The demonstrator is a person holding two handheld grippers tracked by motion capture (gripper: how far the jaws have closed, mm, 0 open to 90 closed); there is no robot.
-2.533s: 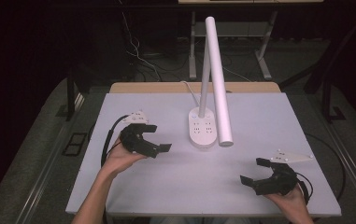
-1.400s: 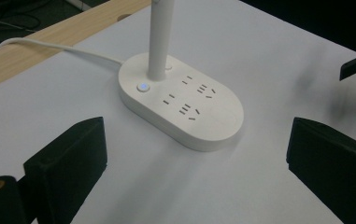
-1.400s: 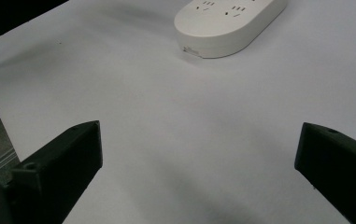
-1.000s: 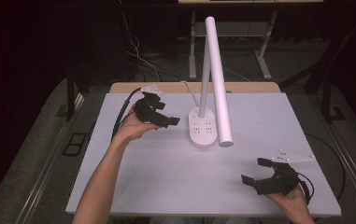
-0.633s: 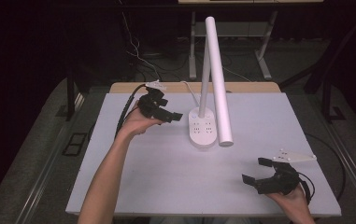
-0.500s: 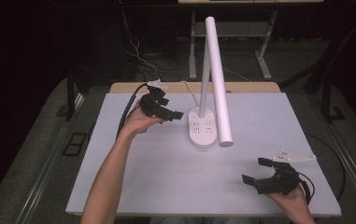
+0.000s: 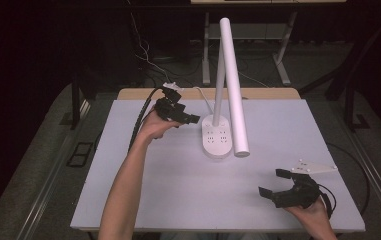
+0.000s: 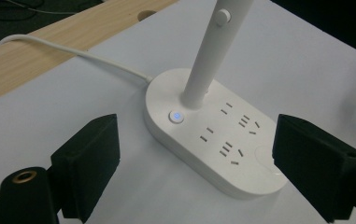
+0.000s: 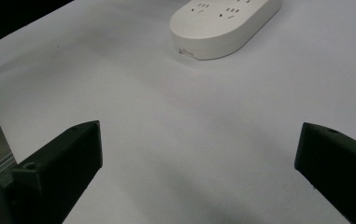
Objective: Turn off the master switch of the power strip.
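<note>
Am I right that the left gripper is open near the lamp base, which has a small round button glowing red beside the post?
Nearly: the left gripper is open near the lamp base, but the small round button beside the post glows blue, not red. The left gripper view shows this plainly.

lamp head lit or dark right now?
Dark, it seems. The lamp head throws no glow on the table in the high view. The round button on the base glows blue in the left gripper view.
</note>
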